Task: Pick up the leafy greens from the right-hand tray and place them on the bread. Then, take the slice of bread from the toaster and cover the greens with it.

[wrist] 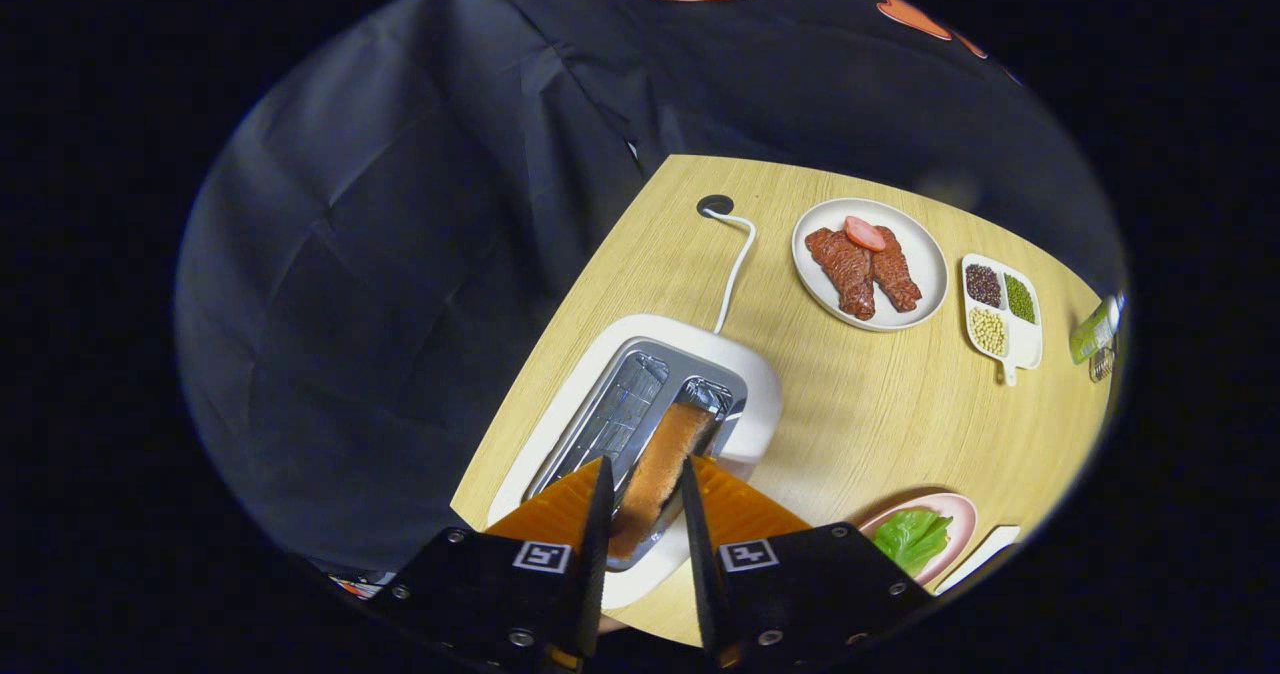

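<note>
A white toaster (760, 394) stands on the wooden table with a browned slice of bread (665, 459) sticking up from its right-hand slot; the left slot is bare. My gripper (645, 474) hovers just over the toaster, open, one finger on each side of the slice. A thin dark gap shows between the slice and the left fingertip (598, 484), so the fingers straddle the slice without pressing on it. Leafy greens (912, 539) lie on a pink plate (958, 514) to the right of the fingers.
The toaster's white cord (738, 259) runs back to a hole in the table. Beyond it stand a white plate (925, 264) of meat strips and a small divided dish (1003, 309) of beans. A white tray edge (985, 552) sits by the pink plate.
</note>
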